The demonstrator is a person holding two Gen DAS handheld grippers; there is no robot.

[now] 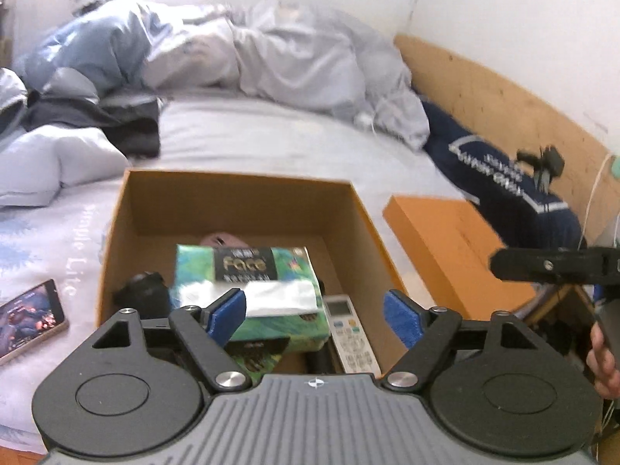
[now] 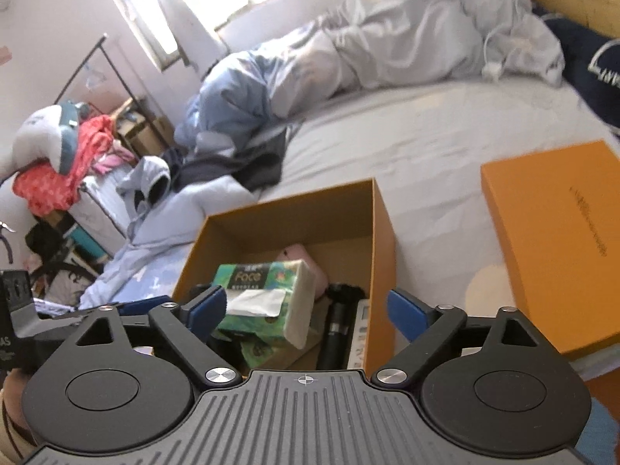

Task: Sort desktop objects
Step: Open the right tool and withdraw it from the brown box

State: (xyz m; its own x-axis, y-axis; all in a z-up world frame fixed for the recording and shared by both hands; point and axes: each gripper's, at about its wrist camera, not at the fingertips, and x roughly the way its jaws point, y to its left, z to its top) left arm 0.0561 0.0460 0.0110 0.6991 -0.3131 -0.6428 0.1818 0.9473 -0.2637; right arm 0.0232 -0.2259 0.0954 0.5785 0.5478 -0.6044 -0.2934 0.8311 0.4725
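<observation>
An open orange cardboard box [image 1: 232,209] stands on the bed. In it lie a green "Face" tissue pack [image 1: 240,267], a white remote control [image 1: 350,333], a black object [image 1: 143,294] and a pink thing [image 1: 221,238] at the back. My left gripper [image 1: 314,316] hovers over the box's near edge, open, with nothing between its blue pads [image 1: 226,316]. In the right wrist view the same box [image 2: 383,240], tissue pack [image 2: 263,279], a black cylinder [image 2: 337,329] and the remote [image 2: 358,333] show below my right gripper [image 2: 306,310], which is open and empty.
The orange box lid [image 1: 445,240] [image 2: 562,232] lies on the sheet to the right of the box. A phone [image 1: 27,317] lies to the left. A rumpled duvet [image 1: 290,58], dark clothes [image 1: 128,124], a navy pillow [image 1: 503,186] and a wooden headboard [image 1: 503,97] lie beyond.
</observation>
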